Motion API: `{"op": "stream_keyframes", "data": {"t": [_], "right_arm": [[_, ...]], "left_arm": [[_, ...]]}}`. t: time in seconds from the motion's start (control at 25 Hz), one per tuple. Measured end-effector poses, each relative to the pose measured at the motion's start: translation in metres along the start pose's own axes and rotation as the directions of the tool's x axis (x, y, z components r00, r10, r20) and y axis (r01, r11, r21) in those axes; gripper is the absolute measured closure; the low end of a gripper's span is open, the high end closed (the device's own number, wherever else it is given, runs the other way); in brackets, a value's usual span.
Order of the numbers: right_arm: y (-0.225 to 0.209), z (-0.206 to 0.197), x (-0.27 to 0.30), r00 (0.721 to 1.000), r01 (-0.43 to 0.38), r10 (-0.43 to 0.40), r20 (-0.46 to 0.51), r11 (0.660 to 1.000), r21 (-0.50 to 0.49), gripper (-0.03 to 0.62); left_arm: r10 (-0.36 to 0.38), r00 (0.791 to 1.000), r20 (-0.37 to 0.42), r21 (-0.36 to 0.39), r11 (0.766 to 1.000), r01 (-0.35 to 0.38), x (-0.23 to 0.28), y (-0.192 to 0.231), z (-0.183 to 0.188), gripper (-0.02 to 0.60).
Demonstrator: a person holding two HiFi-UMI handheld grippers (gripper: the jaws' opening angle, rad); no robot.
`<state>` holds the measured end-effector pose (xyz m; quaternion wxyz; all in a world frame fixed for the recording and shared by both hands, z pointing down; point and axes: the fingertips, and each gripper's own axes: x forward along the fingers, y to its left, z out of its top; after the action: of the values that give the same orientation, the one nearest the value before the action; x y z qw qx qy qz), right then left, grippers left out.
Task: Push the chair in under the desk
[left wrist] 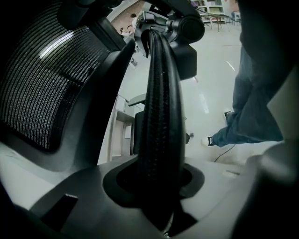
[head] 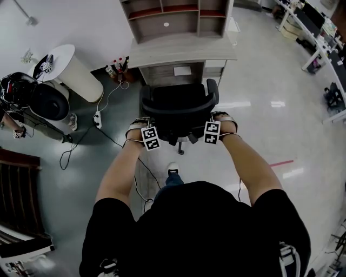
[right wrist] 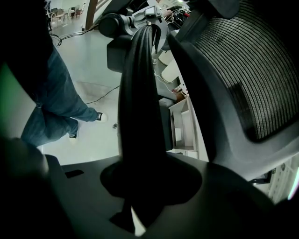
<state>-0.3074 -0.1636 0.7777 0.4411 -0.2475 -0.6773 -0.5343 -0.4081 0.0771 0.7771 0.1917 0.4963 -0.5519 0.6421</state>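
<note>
My left gripper (head: 150, 135) is clamped on a black ribbed bar (left wrist: 161, 116) at the left side of the chair (head: 178, 103). In the left gripper view the bar fills the gap between the jaws and runs away from them to a joint at its far end. The mesh back (left wrist: 42, 88) shows just beside it, and a jeans leg (left wrist: 252, 107) stands on the other side. My right gripper (head: 212, 131) grips the matching bar (right wrist: 140, 102) on the chair's right side in the same way, jaws closed on it, with the mesh again alongside. From the head view I see both grippers level with each other at the chair's near edge, one at each side, both arms stretched forward. The chair's back is toward me and its seat is on the far side. It stands just near of the desk (head: 181, 54), lined up with the opening below the top, and most of it is still out on the floor. A shelf unit (head: 173, 16) sits on the desk's far part. Left of the desk a few bottles (head: 118, 66) stand on the floor, and a white power strip (head: 98, 119) lies nearer, its cable trailing toward me. Further left is a round white table (head: 70, 65). A shoe (head: 172, 169) shows on the floor near the chair's base, and a short red mark (head: 281, 163) lies on the floor to the right.
</note>
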Motion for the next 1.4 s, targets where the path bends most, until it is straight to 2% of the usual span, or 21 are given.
{"op": "stream_keyframes", "data": {"t": [0.64, 1.4], "right_arm": [[-0.041, 0.018, 0.024, 1.0, 0.006, -0.006, -0.005, 1.0, 0.009, 0.484], [-0.123, 0.047, 0.073, 1.0, -0.006, 0.006, -0.005, 1.0, 0.019, 0.484]], "left_arm": [[0.009, 1.0, 0.0, 0.004, 1.0, -0.009, 0.02, 0.042, -0.023, 0.456], [0.02, 1.0, 0.01, 0.009, 1.0, -0.02, 0.066, 0.127, -0.06, 0.453]]}}
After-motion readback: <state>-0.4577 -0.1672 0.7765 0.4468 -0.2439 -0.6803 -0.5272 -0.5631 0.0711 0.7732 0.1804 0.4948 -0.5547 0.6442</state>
